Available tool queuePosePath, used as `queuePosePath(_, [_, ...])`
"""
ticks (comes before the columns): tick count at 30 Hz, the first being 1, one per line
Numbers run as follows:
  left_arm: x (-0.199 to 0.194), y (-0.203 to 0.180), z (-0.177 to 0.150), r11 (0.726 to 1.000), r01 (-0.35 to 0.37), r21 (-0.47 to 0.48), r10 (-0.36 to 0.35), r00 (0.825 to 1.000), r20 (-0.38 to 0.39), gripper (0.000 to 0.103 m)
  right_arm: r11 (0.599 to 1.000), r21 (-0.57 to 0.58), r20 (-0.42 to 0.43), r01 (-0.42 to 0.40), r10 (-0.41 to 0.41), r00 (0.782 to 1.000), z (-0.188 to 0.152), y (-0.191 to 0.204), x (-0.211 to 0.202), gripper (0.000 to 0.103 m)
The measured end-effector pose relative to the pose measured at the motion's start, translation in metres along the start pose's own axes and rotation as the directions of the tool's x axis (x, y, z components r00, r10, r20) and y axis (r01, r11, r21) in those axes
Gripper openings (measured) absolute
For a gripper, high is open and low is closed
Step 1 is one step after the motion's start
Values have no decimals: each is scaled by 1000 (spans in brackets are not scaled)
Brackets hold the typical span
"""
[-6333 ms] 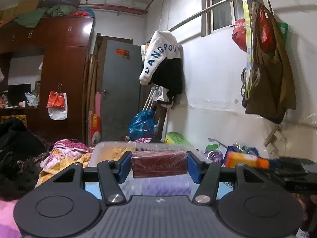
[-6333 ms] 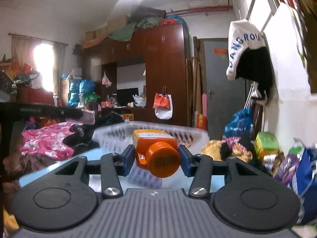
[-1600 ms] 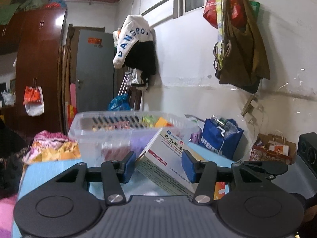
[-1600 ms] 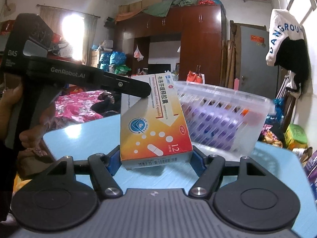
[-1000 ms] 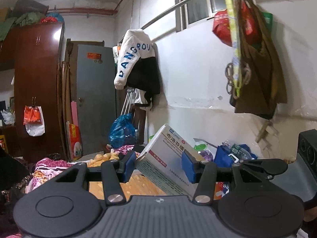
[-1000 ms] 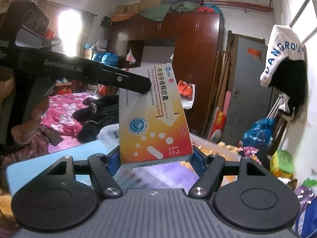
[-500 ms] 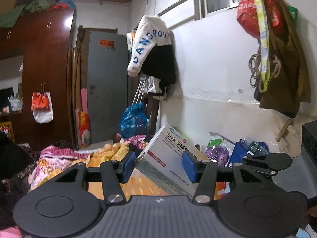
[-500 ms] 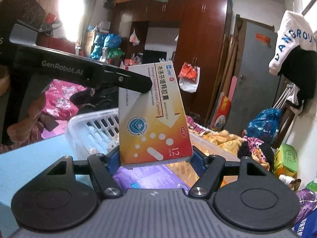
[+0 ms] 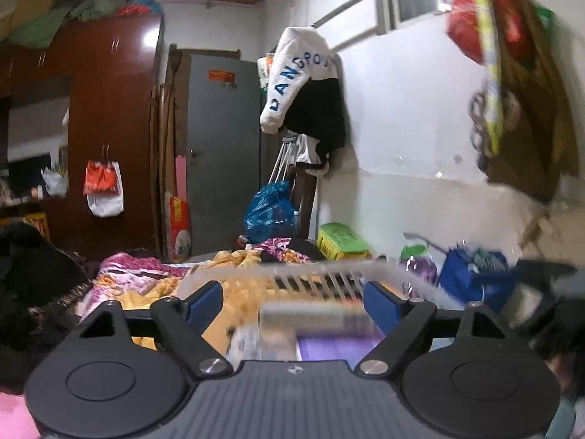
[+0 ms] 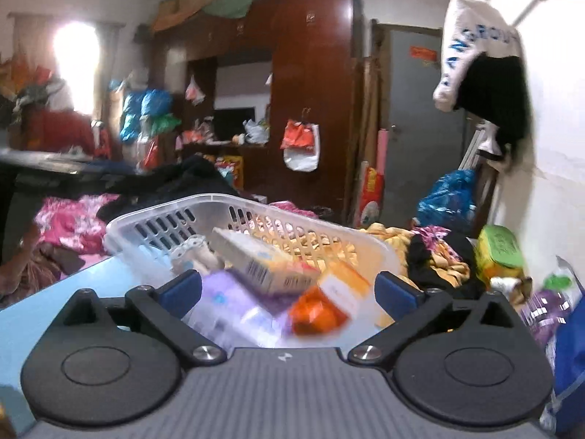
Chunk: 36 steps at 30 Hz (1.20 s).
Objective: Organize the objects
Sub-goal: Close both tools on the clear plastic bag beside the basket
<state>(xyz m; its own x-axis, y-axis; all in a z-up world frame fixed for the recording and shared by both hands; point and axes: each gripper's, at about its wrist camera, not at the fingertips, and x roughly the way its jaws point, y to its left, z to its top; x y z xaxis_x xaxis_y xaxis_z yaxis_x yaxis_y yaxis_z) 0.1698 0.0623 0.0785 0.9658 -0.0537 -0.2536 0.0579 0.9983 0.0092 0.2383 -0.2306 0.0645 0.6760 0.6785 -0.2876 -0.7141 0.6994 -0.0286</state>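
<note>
A clear plastic basket (image 10: 153, 219) stands on the blue table (image 10: 73, 285). The medicine box (image 10: 256, 259) lies tilted inside it, on a purple pack (image 10: 230, 300) and beside an orange bottle (image 10: 318, 311). My right gripper (image 10: 289, 289) is open and empty just in front of the basket. My left gripper (image 9: 292, 301) is open and empty over the basket (image 9: 402, 274); the box (image 9: 314, 316) shows blurred below it.
A bed with heaped clothes (image 9: 120, 274) lies left of the table. Bags (image 9: 471, 281) and a green box (image 9: 340, 245) sit along the white wall on the right. A wardrobe (image 10: 310, 91) and grey door (image 9: 219, 146) stand behind.
Both grippers held the medicine box together above the basket. Both have opened and the box has dropped into the basket.
</note>
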Motion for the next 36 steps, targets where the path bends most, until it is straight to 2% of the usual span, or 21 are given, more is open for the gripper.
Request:
queuePosePath(3, [-26, -16, -29, 997, -40, 58, 41, 999, -3, 89, 998, 56, 6, 6, -6, 1000, -25, 3, -22, 103])
queuePosePath(6, [-39, -23, -57, 997, -36, 75, 40, 998, -56, 89, 997, 67, -66, 47, -42, 997, -47, 10, -13, 103])
queuePosePath(8, [-40, -18, -70, 998, -44, 42, 48, 996, -78, 89, 995, 70, -107, 75, -68, 992, -58, 11, -1, 103])
queuePosePath(11, [-31, 8, -77, 998, -25, -66, 16, 991, -132, 89, 988, 138, -175, 67, -43, 984, -65, 1, 17, 103])
queuePosePath(13, [-27, 26, -80, 990, -24, -136, 2, 987, -162, 89, 980, 190, -179, 58, -24, 984, -67, -6, 22, 103])
queuePosePath(15, [-24, 40, -82, 986, -35, -161, 4, 983, -186, 89, 975, 215, -178, 51, -12, 984, -69, -9, 24, 103])
queuePosePath(18, [-18, 53, -92, 980, -61, -189, 11, 967, -253, 89, 981, 185, -189, 53, -17, 982, -71, -5, 27, 102])
queuePosePath(21, [-16, 58, -103, 977, -47, -208, -14, 959, -283, 89, 987, 155, -198, 30, 1, 980, -76, 6, 23, 96])
queuePosePath(23, [-13, 59, -105, 975, -43, -219, -22, 957, -288, 89, 989, 146, -213, 23, 9, 977, -77, 11, 25, 95])
queuePosePath(26, [-9, 61, -108, 974, -39, -222, -31, 952, -304, 89, 984, 179, -234, -1, 44, 971, -76, 9, 31, 90])
queuePosePath(29, [-4, 60, -111, 973, -26, -228, -51, 944, -325, 89, 982, 188, -235, 3, 42, 971, -75, 8, 36, 86])
queuePosePath(33, [2, 61, -113, 969, -26, -246, -60, 940, -335, 89, 969, 243, -268, -34, 101, 958, -78, 2, 44, 68])
queuePosePath(36, [4, 63, -113, 965, -30, -259, -61, 939, -339, 89, 971, 236, -259, -34, 97, 961, -77, 2, 41, 66])
